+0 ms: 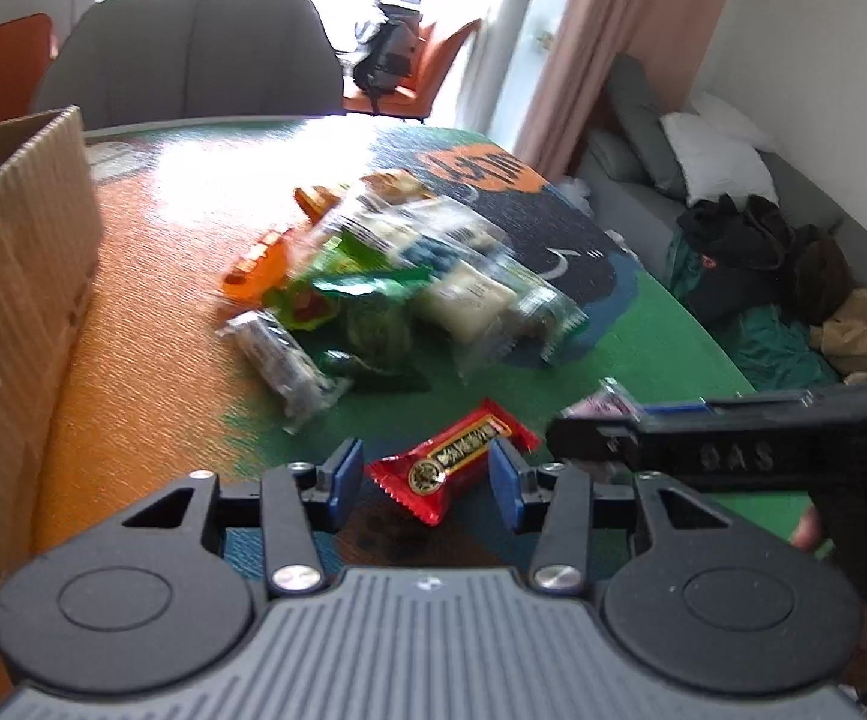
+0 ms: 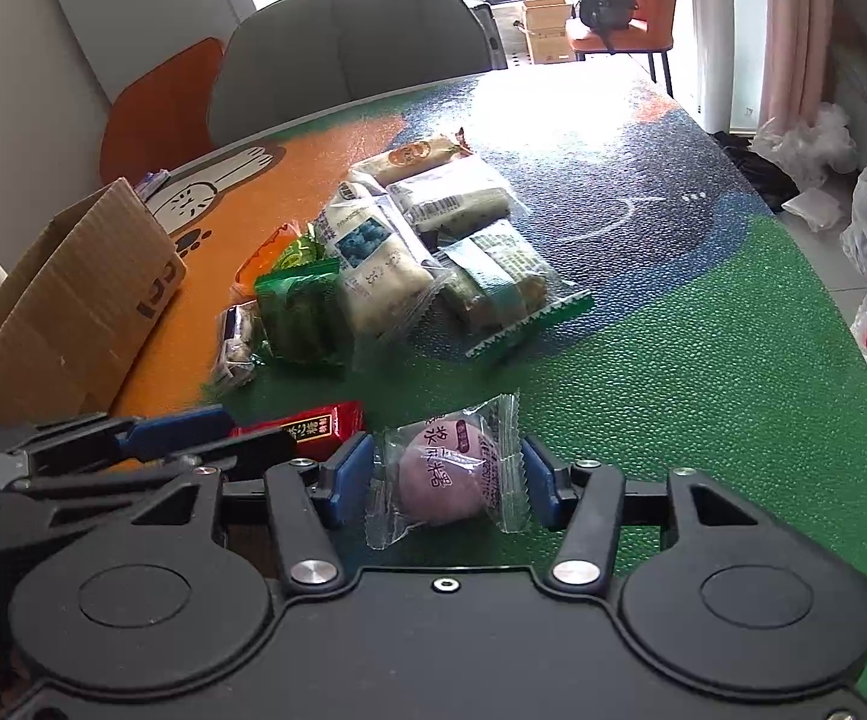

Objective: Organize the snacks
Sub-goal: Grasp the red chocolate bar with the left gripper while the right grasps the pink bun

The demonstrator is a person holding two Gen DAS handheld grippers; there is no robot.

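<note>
While straddling one red packet (image 1: pixel 454 459), left gripper (image 1: pixel 427 483) spread open; right gripper (image 2: pixel 445 483) likewise around one clear-wrapped purple bun (image 2: pixel 442 474); snack pile (image 2: pixel 409 252) at 12 o'clock.

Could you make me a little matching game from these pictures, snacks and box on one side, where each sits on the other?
Things:
1. red packet
2. purple mochi packet
3. cardboard box
4. blueberry packet

Places:
A. in the pile mid-table
B. between the right tongs' open fingers
C. on the table's left side
D. between the left tongs' open fingers

Pairs: 1-D, 2-B, 3-C, 4-A
</note>
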